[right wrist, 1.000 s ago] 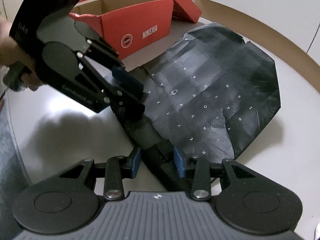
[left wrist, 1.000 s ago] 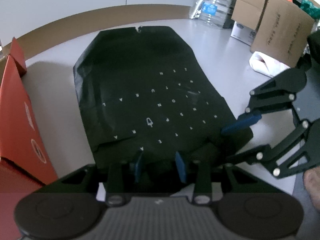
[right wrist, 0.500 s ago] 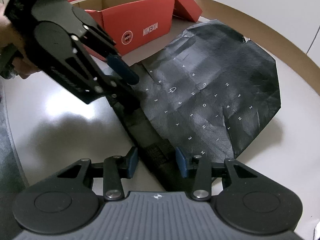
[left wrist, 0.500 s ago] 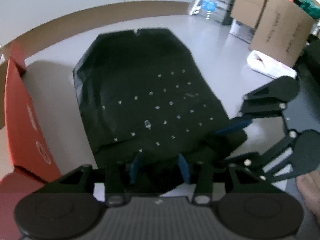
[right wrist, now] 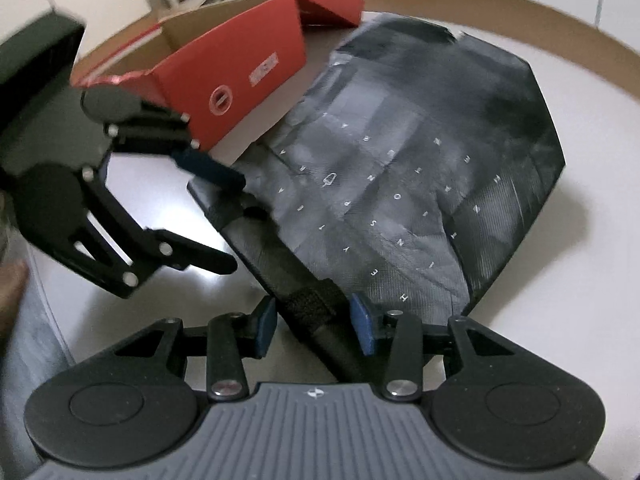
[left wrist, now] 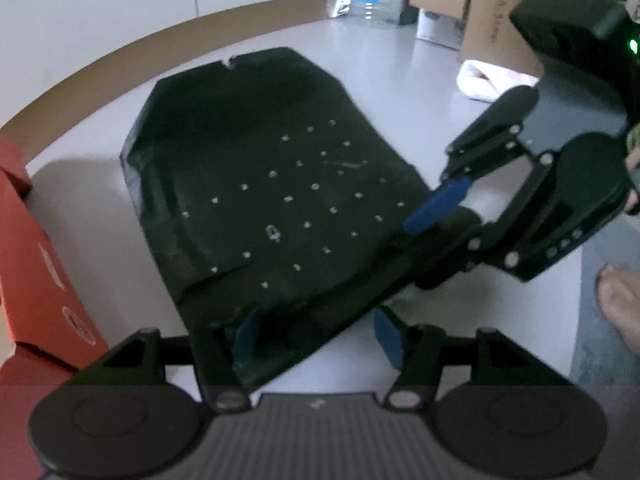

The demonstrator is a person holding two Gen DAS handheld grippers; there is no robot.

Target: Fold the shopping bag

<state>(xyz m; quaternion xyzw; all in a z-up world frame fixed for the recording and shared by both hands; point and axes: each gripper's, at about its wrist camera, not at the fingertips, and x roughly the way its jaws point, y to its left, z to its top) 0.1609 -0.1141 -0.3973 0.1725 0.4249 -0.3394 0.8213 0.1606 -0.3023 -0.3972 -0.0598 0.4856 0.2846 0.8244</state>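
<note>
Your left gripper has just been opening: its blue pads stand apart, the bag's near edge lying loose between them with bare table showing beside the right pad. Your right gripper straddles the rolled near edge and its webbing handle at lower centre of the right wrist view; the pads flank it closely, but contact cannot be confirmed, so whether it is clamped is not told.

The black shopping bag lies flat on the pale table, its long axis running from the bottom of each frame up toward the table's far rim. The thick folded edge crosses diagonally, from the left gripper's pads at lower centre to the right gripper at centre right of the left wrist view.

The red box sits just beside the bag's left side. The next fold probably carries the near edge away, up the frame; the right gripper appears better placed to do it.
</note>
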